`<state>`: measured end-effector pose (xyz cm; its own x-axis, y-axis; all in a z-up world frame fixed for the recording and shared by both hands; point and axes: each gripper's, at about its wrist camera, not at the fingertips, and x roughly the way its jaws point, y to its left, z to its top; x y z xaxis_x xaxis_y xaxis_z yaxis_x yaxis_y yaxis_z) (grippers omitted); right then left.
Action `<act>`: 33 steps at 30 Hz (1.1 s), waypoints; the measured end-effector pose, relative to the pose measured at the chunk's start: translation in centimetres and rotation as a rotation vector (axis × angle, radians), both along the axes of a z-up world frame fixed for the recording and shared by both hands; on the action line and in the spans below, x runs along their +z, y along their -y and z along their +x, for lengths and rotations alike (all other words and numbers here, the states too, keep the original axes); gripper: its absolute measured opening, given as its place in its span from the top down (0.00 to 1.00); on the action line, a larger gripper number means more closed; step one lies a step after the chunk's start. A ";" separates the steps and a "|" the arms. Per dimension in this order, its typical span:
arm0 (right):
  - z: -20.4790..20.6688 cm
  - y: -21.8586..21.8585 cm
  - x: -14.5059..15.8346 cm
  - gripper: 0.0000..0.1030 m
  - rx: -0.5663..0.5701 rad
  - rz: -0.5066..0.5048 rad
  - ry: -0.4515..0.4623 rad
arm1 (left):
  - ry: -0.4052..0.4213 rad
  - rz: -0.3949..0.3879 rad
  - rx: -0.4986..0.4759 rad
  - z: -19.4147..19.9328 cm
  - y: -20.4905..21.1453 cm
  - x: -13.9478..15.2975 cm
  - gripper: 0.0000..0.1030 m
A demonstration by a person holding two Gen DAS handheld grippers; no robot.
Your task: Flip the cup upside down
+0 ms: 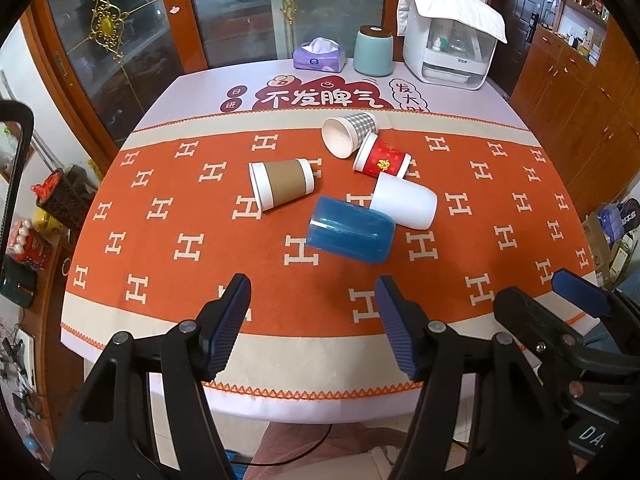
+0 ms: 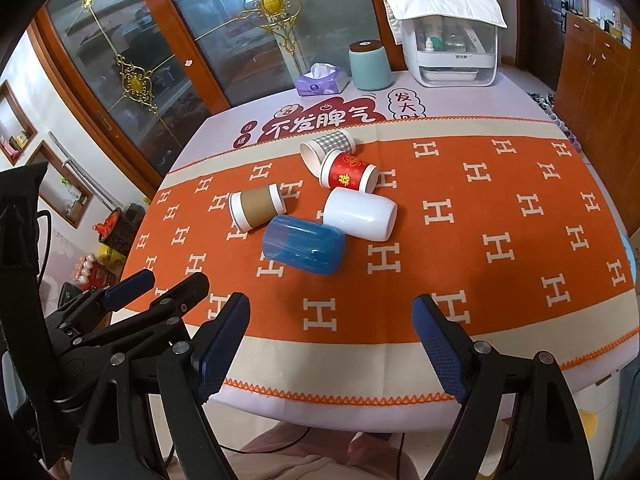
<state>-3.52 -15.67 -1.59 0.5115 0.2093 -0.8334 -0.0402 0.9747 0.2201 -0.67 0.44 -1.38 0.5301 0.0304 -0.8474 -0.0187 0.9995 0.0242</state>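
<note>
Left claw [image 1: 312, 304]: held low over the near edge of the tabletop, fingers pointing forward, jaws spread wide, nothing between them.
Right claw [image 2: 330, 322]: alongside the left, same forward pose over the near edge, jaws spread wide, gripping nothing.
Tabletop [image 1: 168, 320]: covered by an orange cloth with pale H marks and a cream border.
Blue cup [image 1: 350, 230]: nearest of the group, translucent, lying on its side ahead of both claws, mouth toward the left, interior appears empty.
White cup [image 1: 404, 204]: on its side just behind and right of the blue cup, touching it; mouth not visible.
Brown-sleeved cup [image 1: 282, 184]: on its side to the left of the blue cup, apart from the others.
Red cup [image 1: 382, 158]: on its side behind the white cup, touching it.
Checked cup [image 1: 348, 134]: on its side, farthest of the five, against the red cup, open mouth facing the camera, white inside, empty.
Tissue box [image 1: 319, 54]: far edge, a tissue standing up from the slot.
Green canister [image 1: 374, 50]: upright beside the tissue box, dark lid on.
White appliance [image 1: 448, 52]: far right corner, cloth draped over the top; small items behind its clear front, too small to identify.
</note>
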 end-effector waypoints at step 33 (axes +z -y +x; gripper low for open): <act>1.4 -1.0 -2.2 0.18 0.020 0.051 -0.076 | -0.053 0.020 0.011 0.4 -1.1 -1.4 0.40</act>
<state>-2.08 -14.70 -3.78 0.4421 0.2622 -0.8578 -0.0407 0.9612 0.2729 -0.29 1.51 -2.76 0.4843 0.0534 -0.8732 -0.0278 0.9986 0.0457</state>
